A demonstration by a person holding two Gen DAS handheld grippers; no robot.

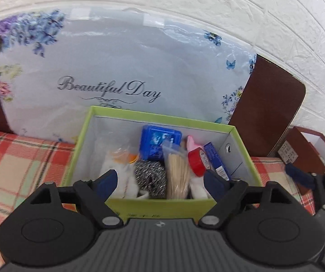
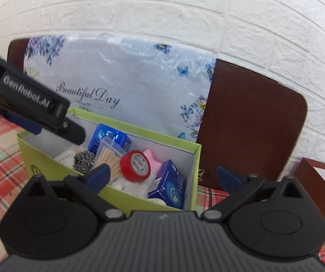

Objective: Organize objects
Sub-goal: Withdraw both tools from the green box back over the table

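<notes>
Left wrist: left gripper (image 1: 160,181) jaws wide apart, empty, over the near wall of the green box (image 1: 83,133) on the plaid surface (image 1: 15,158). Inside: scourer (image 1: 150,178), toothpicks (image 1: 178,176), red tape (image 1: 196,162).

Right wrist: right gripper (image 2: 162,176) jaws spread wide, empty, near the box's right corner; blue carton (image 2: 168,187) closest. Probably picking next: go straight down, straddle one item, avoid the walls.

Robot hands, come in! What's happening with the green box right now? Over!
Left tool open, empty. Right tool open, empty. Green cardboard box on plaid cloth, holding red tape roll, steel scourer, toothpick pack. Nothing blocking.
</notes>
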